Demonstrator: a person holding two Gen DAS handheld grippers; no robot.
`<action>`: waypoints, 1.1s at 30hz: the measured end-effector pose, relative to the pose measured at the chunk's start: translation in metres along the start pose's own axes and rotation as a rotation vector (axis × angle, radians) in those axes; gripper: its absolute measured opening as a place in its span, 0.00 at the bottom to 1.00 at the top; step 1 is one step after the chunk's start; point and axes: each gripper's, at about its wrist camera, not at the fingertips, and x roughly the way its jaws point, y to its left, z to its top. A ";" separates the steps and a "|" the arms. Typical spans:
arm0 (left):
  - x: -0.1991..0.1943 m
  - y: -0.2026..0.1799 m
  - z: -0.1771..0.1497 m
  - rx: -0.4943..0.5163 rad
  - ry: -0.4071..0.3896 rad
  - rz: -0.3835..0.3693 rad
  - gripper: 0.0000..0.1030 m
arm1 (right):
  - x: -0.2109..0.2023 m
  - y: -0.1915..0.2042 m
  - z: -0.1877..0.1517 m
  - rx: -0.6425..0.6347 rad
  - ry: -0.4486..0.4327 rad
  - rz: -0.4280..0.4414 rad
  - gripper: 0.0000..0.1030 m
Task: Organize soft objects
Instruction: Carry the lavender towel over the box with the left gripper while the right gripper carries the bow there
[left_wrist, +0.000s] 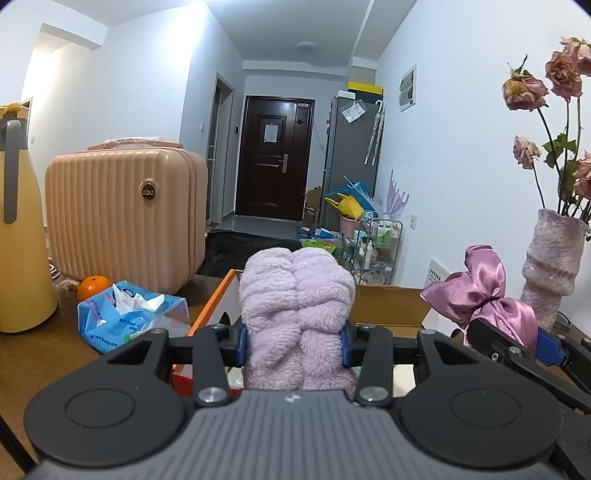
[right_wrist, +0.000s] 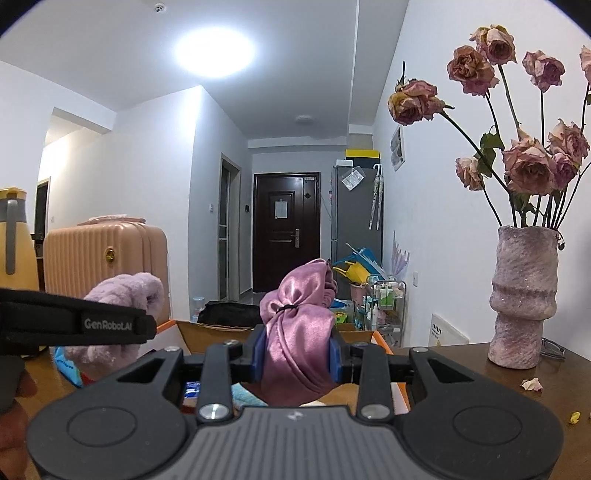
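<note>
the left tongs (left_wrist: 293, 341) pinched a fluffy lilac fleece roll (left_wrist: 295, 306) mid-body above the open orange-edged cardboard box (left_wrist: 388, 306). the right tongs (right_wrist: 295, 356) squeezed a slippery-looking mauve satin bundle (right_wrist: 297, 332) just below its tie; both looked light and squashy.

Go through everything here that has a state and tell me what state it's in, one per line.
Left tongs: shut on the fluffy lilac towel, held above the box.
Right tongs: shut on the purple satin bundle, tied with a black band.
Cardboard box: open.
Tissue pack: opened, tissue sticking out.
Front door: closed.
Roses: dried, upright in vase.
</note>
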 end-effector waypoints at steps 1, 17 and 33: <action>0.002 0.000 0.001 -0.001 0.000 0.001 0.42 | 0.002 0.000 0.001 0.001 0.001 -0.001 0.31; 0.029 0.000 0.010 -0.011 -0.006 0.016 0.42 | 0.039 0.000 0.003 -0.008 0.024 -0.015 0.31; 0.058 0.001 0.018 -0.014 0.006 0.044 0.42 | 0.067 -0.003 0.005 -0.006 0.064 -0.023 0.31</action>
